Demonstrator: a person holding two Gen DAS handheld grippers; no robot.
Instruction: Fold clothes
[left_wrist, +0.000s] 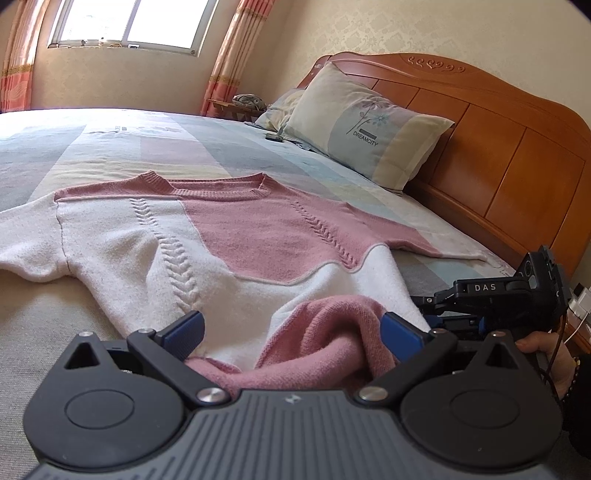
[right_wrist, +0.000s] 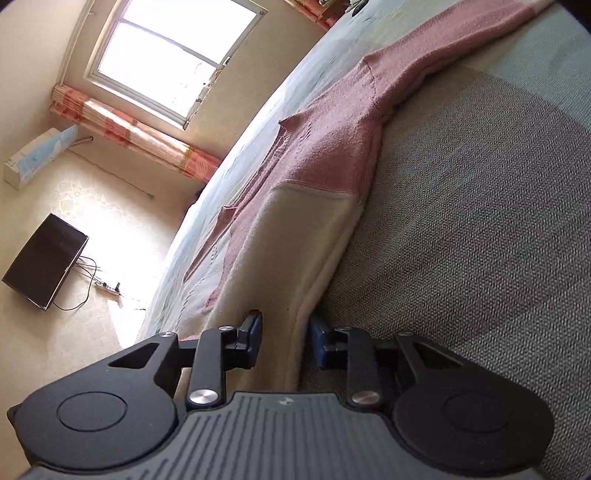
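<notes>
Pink-and-white sweater (left_wrist: 207, 236) spread front-up across the bed (left_wrist: 110, 140), neckline toward the far side. Left gripper (left_wrist: 291, 332) wide open, bunched pink hem slack between its pads — nothing pinched. Right gripper (right_wrist: 286, 339) narrowed around the sweater's cream side edge, pads near it but seemingly not yet pressing. Likely step: seizing the hem for a first fold. Next — both closing firmly, then lifting toward the neckline.

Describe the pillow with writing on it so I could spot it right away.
Start at the orange wooden headboard on the bed's right side. Leaning against it is the pillow, nearer than a second, half-hidden one. It alone shows a flower drawing above the word DREAMCITY, on pale blue and cream panels.
</notes>
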